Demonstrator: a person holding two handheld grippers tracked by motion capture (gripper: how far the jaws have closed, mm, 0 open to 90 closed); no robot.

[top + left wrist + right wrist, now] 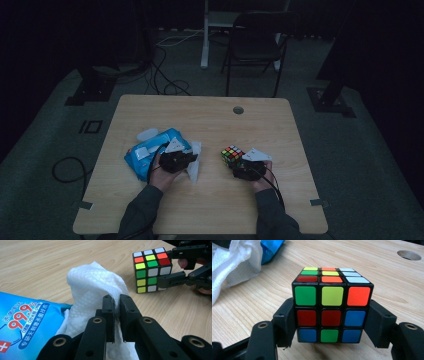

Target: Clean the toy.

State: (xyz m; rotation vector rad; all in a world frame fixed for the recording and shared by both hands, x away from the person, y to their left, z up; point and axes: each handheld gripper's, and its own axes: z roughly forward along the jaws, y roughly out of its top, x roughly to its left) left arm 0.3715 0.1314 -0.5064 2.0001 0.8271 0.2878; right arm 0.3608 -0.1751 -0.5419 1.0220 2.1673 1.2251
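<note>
A scrambled puzzle cube [332,306] stands on the wooden table [210,120], right of centre [231,154]. My right gripper [332,325] is shut on the puzzle cube, one jaw pressed against each side. A blue pack of wet wipes [152,151] lies left of centre. A white wipe [96,285] sticks out of the pack [23,322], and my left gripper [117,302] is shut on that wipe, jaws nearly touching. In the left gripper view the cube [151,268] stands beyond the wipe with the other gripper's jaws on it.
A round cable hole [238,110] sits near the table's far edge. A dark chair [257,42] and loose cables [165,75] are on the floor behind the table. Bare wood lies along the near edge and the far left.
</note>
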